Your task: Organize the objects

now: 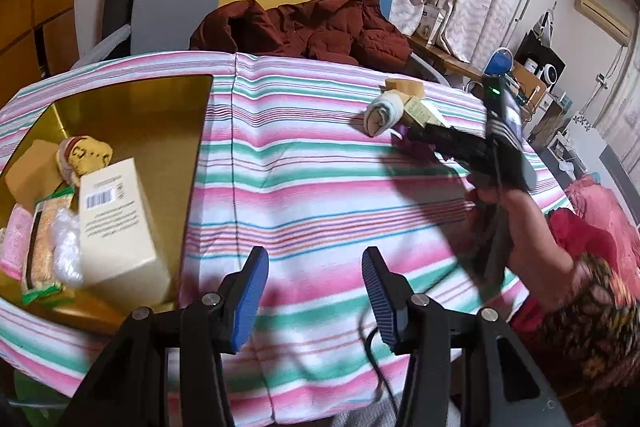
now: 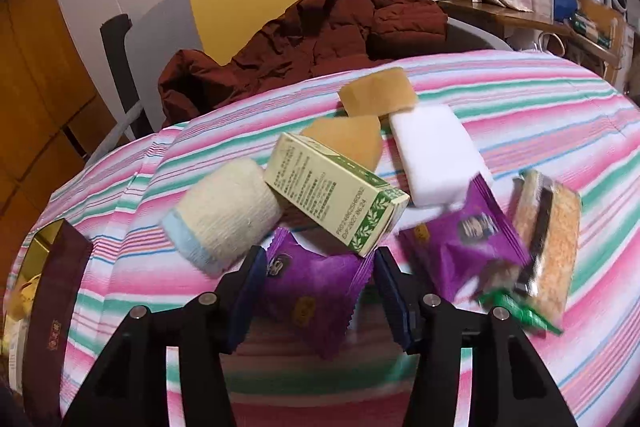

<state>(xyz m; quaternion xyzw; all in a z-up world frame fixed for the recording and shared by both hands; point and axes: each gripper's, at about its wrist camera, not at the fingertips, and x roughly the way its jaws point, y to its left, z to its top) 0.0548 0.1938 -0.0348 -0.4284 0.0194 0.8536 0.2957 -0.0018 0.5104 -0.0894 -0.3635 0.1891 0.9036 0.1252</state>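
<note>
On the striped cloth (image 2: 520, 115), right tool (image 2: 318, 267) closed on purple packet (image 2: 316, 291), left tool (image 1: 316, 267) wide, empty.

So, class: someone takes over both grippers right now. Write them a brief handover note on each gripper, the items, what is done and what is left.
Left gripper: open, empty, above the striped cloth beside the gold box.
Right gripper: fingers on either side of a purple snack packet; grip not confirmed.
Done: cream carton, rice cracker pack and other items sit in the gold box.
Left: second purple packet, green carton, rolled sock, white sponge, two yellow sponges, another cracker pack.
</note>
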